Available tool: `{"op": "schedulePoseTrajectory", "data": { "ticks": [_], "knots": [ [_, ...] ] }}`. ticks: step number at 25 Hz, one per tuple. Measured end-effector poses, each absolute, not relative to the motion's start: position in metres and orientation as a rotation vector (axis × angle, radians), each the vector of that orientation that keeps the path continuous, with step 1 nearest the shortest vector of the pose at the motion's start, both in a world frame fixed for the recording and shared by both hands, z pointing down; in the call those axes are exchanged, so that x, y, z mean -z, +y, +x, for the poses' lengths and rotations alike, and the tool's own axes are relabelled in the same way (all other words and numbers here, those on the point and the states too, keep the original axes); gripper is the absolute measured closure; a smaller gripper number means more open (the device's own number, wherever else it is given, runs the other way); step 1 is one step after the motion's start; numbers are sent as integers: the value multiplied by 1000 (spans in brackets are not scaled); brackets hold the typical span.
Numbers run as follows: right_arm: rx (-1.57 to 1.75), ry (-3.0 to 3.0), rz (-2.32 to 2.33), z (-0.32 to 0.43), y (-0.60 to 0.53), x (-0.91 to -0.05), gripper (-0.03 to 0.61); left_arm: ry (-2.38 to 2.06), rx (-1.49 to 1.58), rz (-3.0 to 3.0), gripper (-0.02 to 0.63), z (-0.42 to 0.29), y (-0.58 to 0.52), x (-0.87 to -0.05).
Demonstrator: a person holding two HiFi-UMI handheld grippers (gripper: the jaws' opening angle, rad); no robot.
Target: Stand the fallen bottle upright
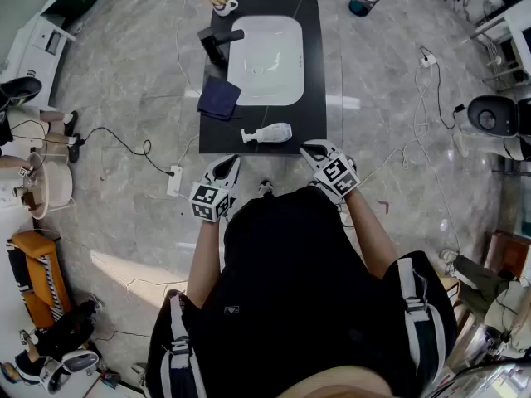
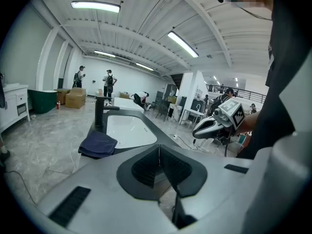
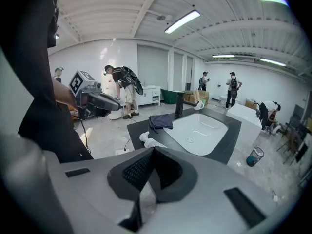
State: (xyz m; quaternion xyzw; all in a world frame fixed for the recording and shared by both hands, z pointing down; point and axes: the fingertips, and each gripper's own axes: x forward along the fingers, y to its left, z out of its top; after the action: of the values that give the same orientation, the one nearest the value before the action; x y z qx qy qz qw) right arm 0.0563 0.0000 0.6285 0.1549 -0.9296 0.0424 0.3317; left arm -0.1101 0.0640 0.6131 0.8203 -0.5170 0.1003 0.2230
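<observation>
Two grippers, left (image 1: 226, 166) and right (image 1: 314, 150), both pressed together and empty, hover by the near edge of a glossy black counter (image 1: 312, 73); a smooth white bottle (image 1: 267, 133) lies on its side there, long axis left-right, nozzle pointing left, any label too small to read; beyond it, a rounded white sink (image 1: 265, 60) and a folded dark cloth (image 1: 219, 98).

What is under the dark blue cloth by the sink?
The dark blue cloth lies on the black counter, beside the white sink, at the counter's edge. Anything else beneath it is covered and cannot be seen.
</observation>
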Motion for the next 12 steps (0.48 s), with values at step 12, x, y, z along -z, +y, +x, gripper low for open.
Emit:
{"op": "schedulePoseTrajectory", "data": {
  "ticks": [12],
  "knots": [
    [-138,-2408,473,50,3,-636,518,-1361,-316,2308,597,-114,56,-617]
  ]
}}
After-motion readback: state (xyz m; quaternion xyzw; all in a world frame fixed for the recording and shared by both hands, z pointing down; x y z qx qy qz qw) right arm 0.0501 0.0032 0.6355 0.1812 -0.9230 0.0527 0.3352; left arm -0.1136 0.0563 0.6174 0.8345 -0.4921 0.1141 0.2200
